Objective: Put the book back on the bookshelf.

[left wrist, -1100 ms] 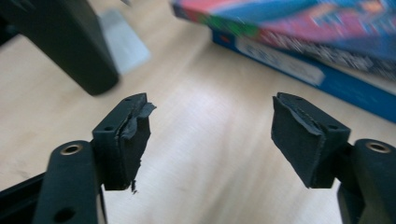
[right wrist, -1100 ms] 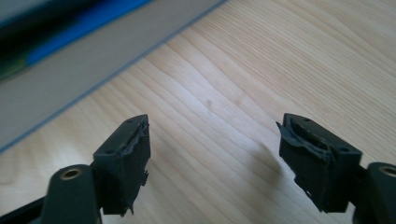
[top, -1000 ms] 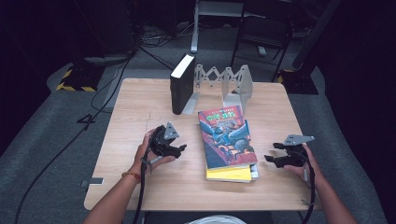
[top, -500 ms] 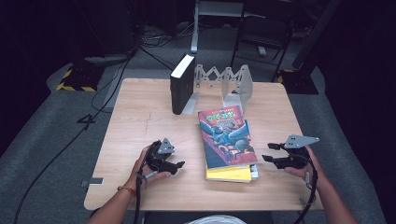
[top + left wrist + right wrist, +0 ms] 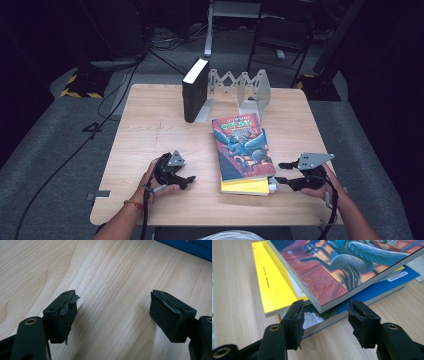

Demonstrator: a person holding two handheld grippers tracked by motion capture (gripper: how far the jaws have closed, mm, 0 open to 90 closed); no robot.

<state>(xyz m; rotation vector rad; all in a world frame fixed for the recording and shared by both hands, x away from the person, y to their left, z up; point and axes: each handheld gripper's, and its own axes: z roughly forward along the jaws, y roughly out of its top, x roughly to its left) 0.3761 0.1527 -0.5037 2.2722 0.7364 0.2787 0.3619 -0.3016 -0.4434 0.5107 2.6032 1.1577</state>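
Left tongs (image 5: pixel 187 180) low on worktop (image 5: pixel 150 125), near front-left, held in person's left hand (image 5: pixel 157 175). Jaws spread wide, nothing between them; left gripper view shows bare wood under the gap (image 5: pixel 113 312) and a blue edge at top right corner. Pad on left jaw frayed, torn at tip. Well apart from the stack, jaws aimed toward it.

Back centre: black book (image 5: pixel 195 90) upright, leaning against left end of grey rack (image 5: pixel 242 90). Rack's slots otherwise hold nothing visible.

Centre-right: book stack (image 5: pixel 242 150) lying flat. Top book (image 5: pixel 352 267) w/ red-blue illustrated cover, set askew over a yellow book (image 5: pixel 272 277); yellow one juts out at the front. Right gripper view shows a blue book (image 5: pixel 372 291) lower in the stack, plus a white lacy scrap at the near corner. Exact count of books: cannot tell.

Right tongs (image 5: pixel 279 172) at front-right, in right hand (image 5: pixel 320 182), level w/ stack's near corner. Jaws spread, either side of top book's corner per right gripper view (image 5: pixel 324 320); pads appear just short of the covers, not pinching. Contact w/ lower books: cannot tell.
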